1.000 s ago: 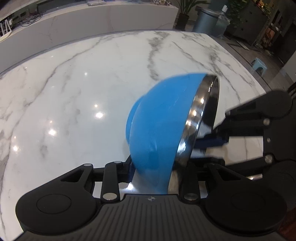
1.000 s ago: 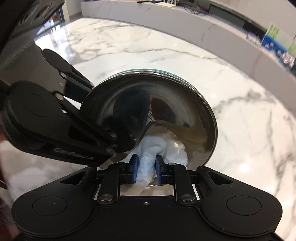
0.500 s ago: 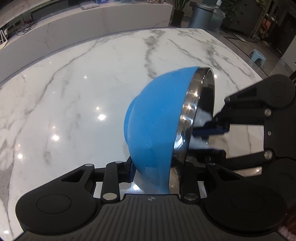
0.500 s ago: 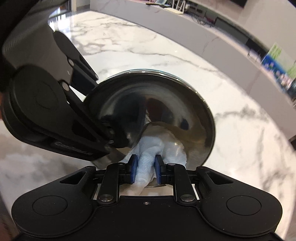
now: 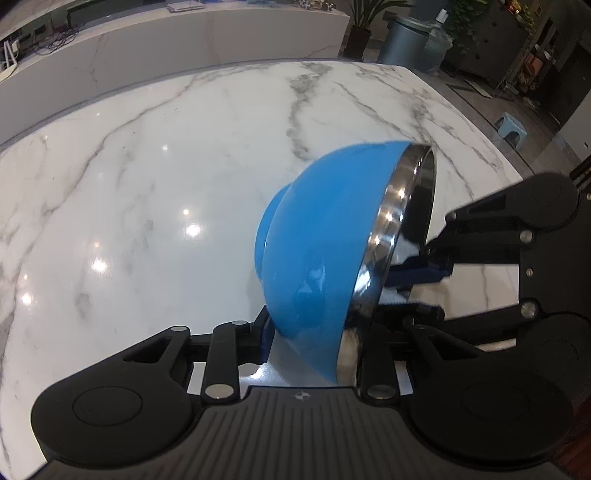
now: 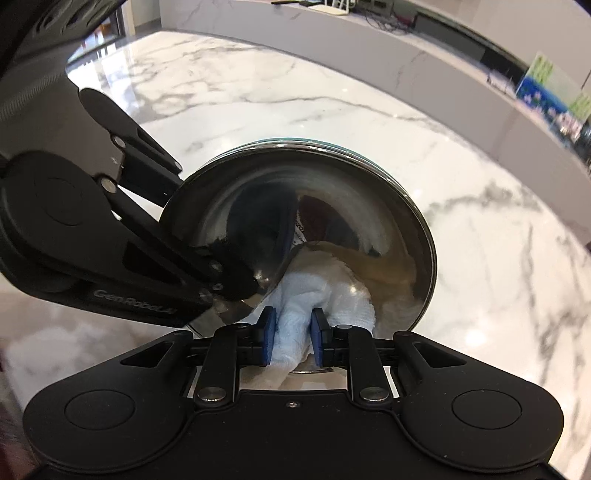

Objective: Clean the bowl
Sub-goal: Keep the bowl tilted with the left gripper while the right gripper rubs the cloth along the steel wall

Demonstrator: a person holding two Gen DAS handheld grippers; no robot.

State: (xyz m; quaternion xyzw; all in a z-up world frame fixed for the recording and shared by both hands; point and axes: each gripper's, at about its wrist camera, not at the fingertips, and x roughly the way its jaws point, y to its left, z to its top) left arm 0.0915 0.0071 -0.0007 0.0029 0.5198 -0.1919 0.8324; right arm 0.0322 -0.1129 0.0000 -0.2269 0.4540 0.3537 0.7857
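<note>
Bench (image 5: pixel 155 177): white marble, grey veins.
Bowl (image 5: pixel 321 236): blue outside, steel inside, tipped on edge above the bench, right of centre.
Left gripper (image 5: pixel 310 332): clamped on the bowl's near rim.
Right gripper (image 6: pixel 292 332): pinching a white cloth (image 6: pixel 325 295) pressed inside the bowl.

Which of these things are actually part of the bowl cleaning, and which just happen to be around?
In use: bowl, white cloth, left gripper gripping the bowl's rim, right gripper pinching the cloth.

Just around: marble table, small blue stool, potted plant, grey bin.
</note>
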